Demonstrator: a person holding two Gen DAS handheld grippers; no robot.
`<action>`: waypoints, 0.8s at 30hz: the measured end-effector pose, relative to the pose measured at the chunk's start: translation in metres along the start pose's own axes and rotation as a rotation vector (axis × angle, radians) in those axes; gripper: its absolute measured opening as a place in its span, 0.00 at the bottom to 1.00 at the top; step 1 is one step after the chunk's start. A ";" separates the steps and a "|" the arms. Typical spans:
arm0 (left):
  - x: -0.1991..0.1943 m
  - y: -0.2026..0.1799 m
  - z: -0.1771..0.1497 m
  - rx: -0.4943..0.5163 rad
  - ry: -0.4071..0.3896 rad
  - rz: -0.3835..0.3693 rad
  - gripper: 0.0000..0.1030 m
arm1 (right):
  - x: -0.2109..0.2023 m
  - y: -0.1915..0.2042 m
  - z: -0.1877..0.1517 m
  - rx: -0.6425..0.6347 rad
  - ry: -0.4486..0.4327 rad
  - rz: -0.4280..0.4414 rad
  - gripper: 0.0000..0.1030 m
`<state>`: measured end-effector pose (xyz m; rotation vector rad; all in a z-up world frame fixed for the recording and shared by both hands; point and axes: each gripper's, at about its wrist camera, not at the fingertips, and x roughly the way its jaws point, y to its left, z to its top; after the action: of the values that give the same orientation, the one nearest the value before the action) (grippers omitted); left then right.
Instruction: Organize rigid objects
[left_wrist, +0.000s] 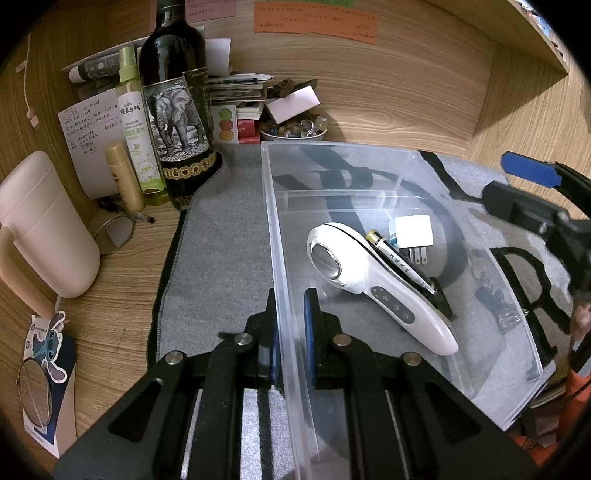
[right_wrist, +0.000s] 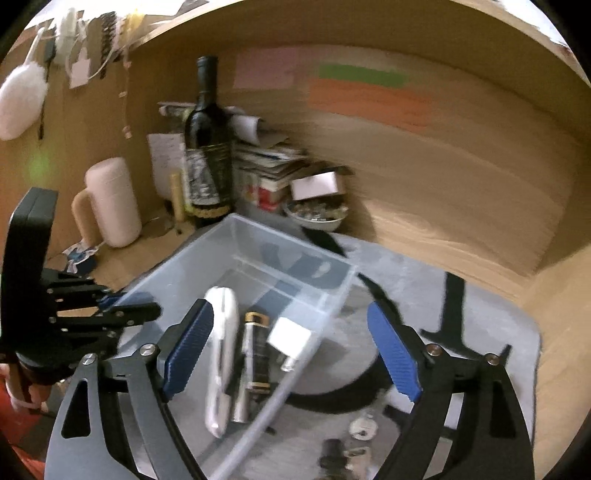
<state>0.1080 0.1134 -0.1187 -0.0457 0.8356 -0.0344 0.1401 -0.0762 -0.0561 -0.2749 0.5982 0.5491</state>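
While the left gripper (left_wrist: 291, 332) is clamping the clear bin's (left_wrist: 402, 166) near wall, the right gripper (right_wrist: 291, 354) is hovering above — fingers spread wide, gripping nothing. A white handheld device (left_wrist: 373, 284) is lying inside.

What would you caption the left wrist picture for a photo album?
Left tool pinching the wall of a clear plastic bin that holds a white handheld device and a charger plug.

Motion blur smears the small metal bits (right_wrist: 364, 430) on the mat (right_wrist: 480, 317), perhaps keys.
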 end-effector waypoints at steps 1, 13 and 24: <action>0.000 0.001 0.000 0.000 0.000 0.000 0.09 | -0.002 -0.007 -0.001 0.011 -0.001 -0.014 0.81; 0.000 0.000 0.000 0.000 0.000 0.000 0.09 | 0.006 -0.064 -0.037 0.127 0.104 -0.125 0.82; 0.000 0.000 0.000 0.000 -0.001 0.000 0.09 | 0.024 -0.077 -0.084 0.157 0.242 -0.146 0.82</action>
<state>0.1080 0.1135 -0.1188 -0.0461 0.8351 -0.0346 0.1614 -0.1628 -0.1303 -0.2356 0.8446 0.3271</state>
